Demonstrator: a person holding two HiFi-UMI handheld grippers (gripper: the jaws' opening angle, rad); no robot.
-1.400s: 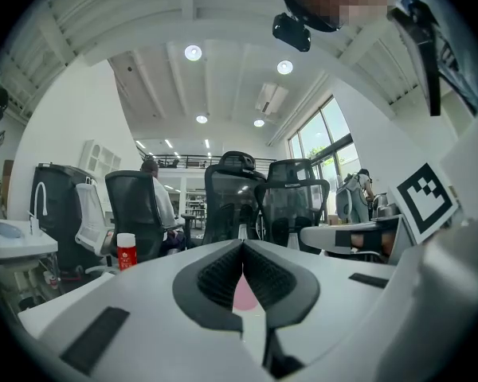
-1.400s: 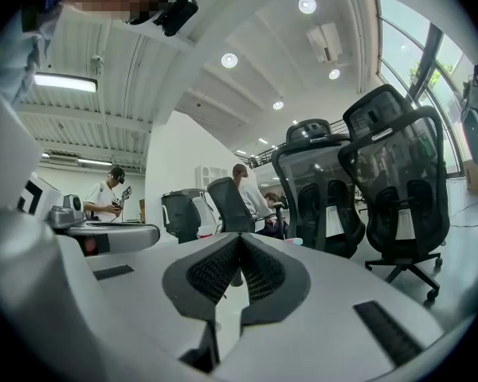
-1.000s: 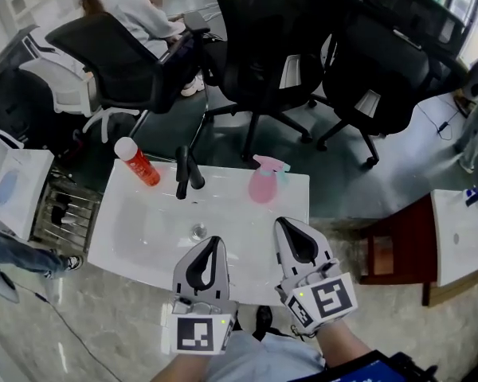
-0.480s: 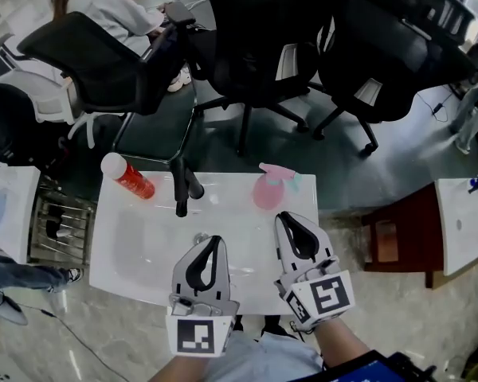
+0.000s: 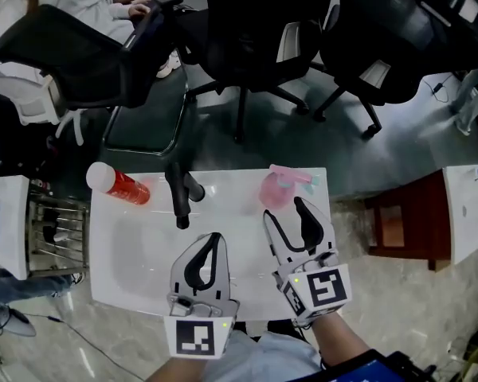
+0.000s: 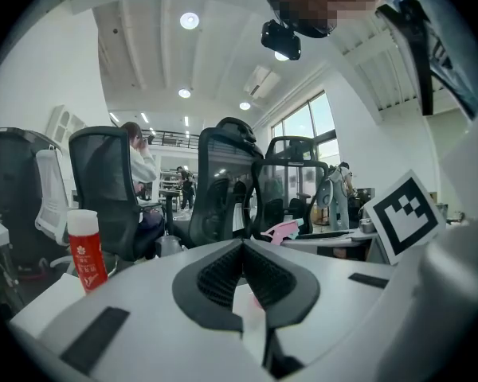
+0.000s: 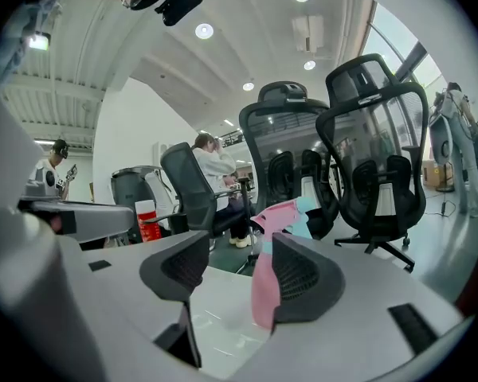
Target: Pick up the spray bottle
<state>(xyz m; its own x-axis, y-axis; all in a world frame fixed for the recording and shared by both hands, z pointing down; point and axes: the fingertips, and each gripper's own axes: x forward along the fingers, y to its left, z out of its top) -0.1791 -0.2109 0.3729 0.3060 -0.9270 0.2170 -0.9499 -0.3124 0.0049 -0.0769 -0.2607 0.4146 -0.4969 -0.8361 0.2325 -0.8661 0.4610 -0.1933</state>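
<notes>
The spray bottle (image 5: 277,189) was found upright near the back right corner of a white sink top (image 5: 135,249), with its long axis vertical. Its pink body was seen below a pink head set crosswise. In the head view the light-blue end of the head was turned to the right. Which end carried the nozzle could not be made out.

The right gripper (image 5: 287,210) was held over the sink top just in front of the bottle. Its jaws had just been opening and were spread well apart. In the right gripper view the bottle (image 7: 263,293) was seen past the tips, in line with the gap and close beside the right-hand jaw. Nothing was pressed between the pads.

The left gripper (image 5: 213,240) was held beside it, nearer the front edge. Its jaws were brought together with nothing between them, as shown in the left gripper view (image 6: 243,249), where the bottle's pink head (image 6: 280,231) was seen beyond.

A black tap (image 5: 179,193) was mounted at the middle of the back edge. A red bottle (image 5: 118,185) with a white cap was placed at the back left corner. Black office chairs (image 5: 247,38) were ranged behind the sink.
</notes>
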